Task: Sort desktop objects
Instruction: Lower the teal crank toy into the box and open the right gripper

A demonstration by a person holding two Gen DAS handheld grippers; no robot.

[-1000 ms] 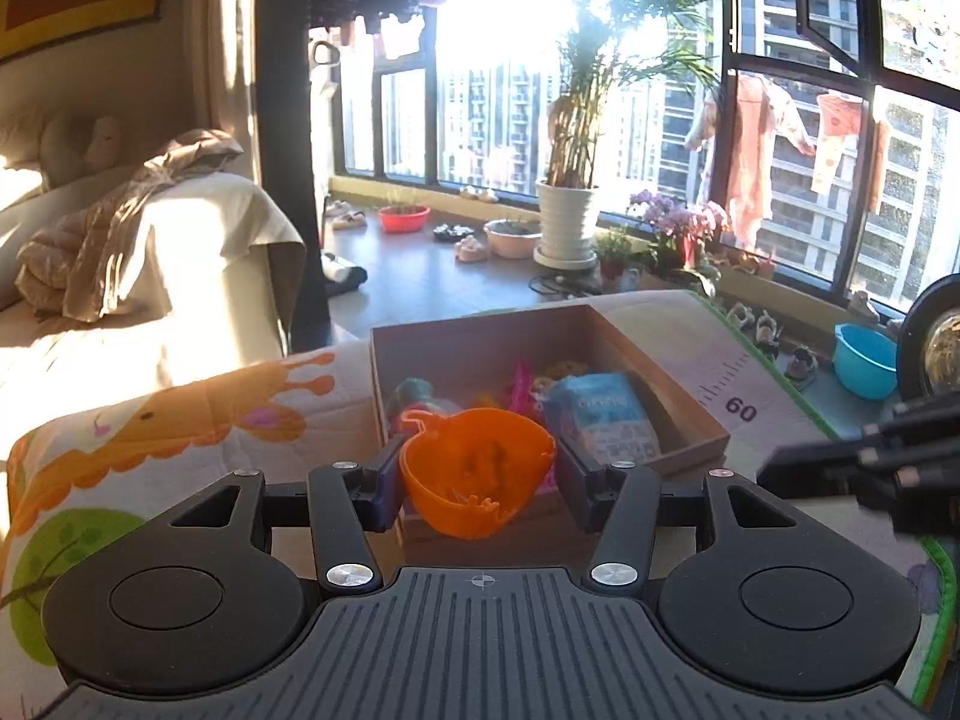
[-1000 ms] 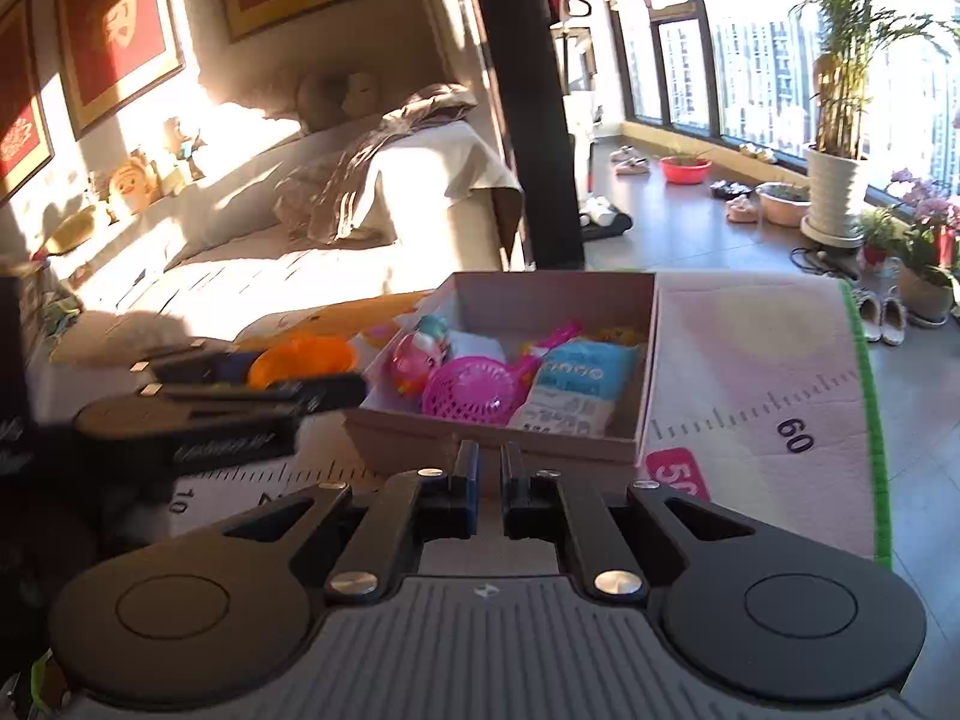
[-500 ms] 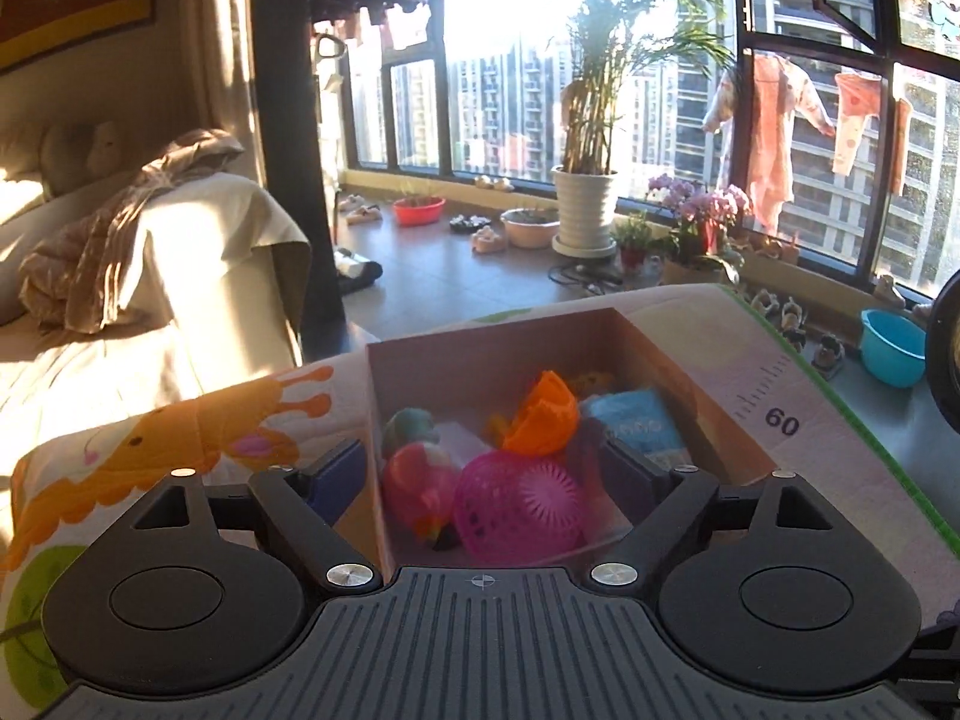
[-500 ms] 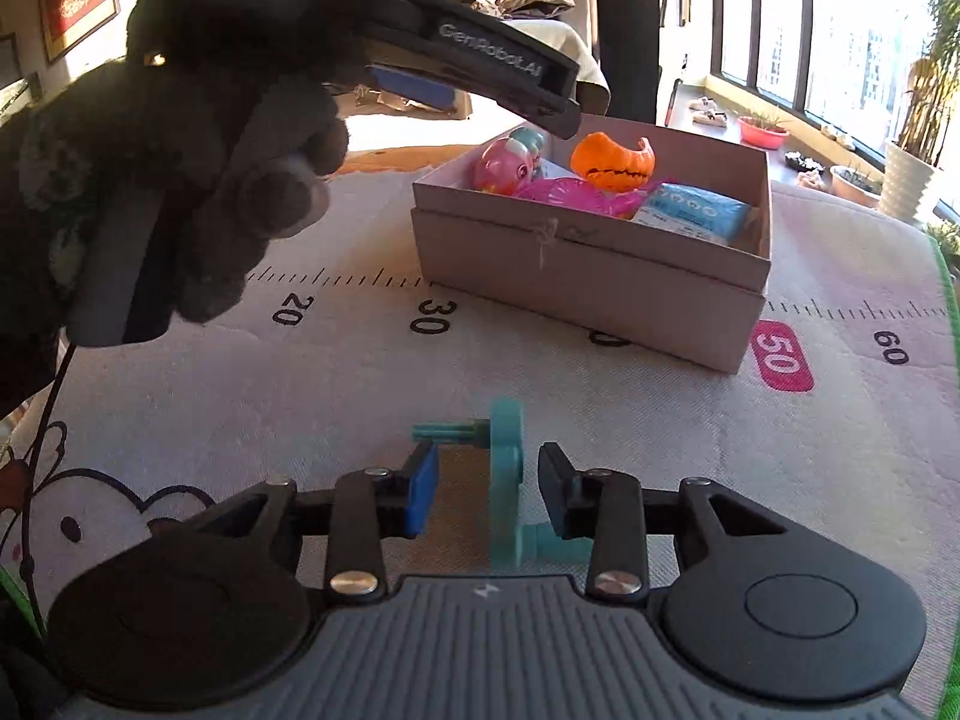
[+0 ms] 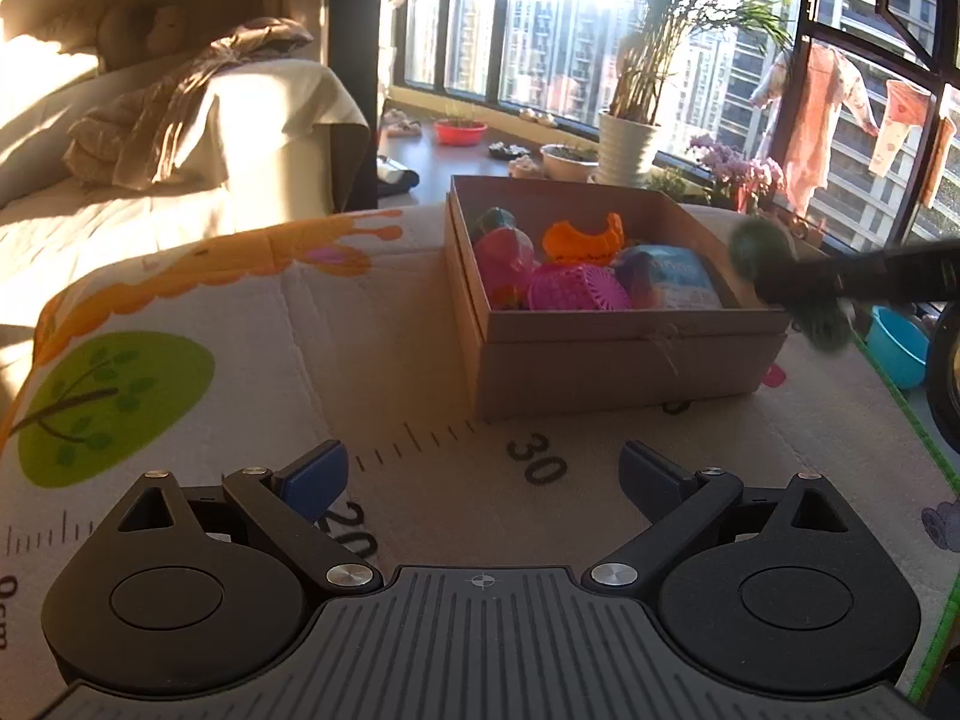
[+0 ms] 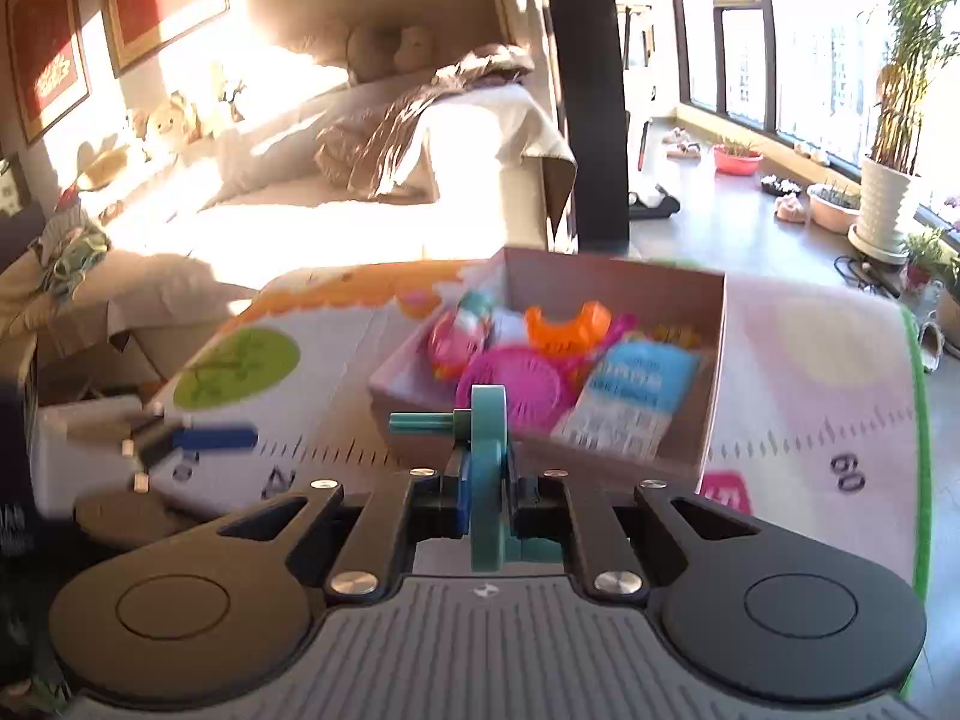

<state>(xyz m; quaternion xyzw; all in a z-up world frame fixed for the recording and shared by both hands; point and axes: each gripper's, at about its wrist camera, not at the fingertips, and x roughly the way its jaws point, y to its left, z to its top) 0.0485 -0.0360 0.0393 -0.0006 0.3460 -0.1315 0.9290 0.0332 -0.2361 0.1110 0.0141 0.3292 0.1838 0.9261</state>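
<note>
A play mat (image 5: 252, 324) with a printed ruler, an orange snail and a green tree covers the table. On its far right part stands a cardboard box (image 5: 624, 360), open at the top. Inside the box lie several things close together: a blue and white packet (image 6: 636, 396) on the right, a round pink basket (image 5: 579, 288) in the near middle, a pink toy (image 5: 504, 258) on the left, and an orange cup (image 5: 585, 240) at the far side, resting on the others.

The left gripper (image 5: 483, 480) is low over the mat, near the ruler marks 20 and 30, in front of the box. Its jaws are wide apart and there is nothing between them.

The right gripper (image 6: 486, 492) is in the air in front of the near wall of the box. Its jaws are clamped on a teal toy (image 6: 486, 480), a flat wheel standing upright with a short peg that points to the left. In the left wrist view this toy looks blurred, at the right side of the box.
</note>
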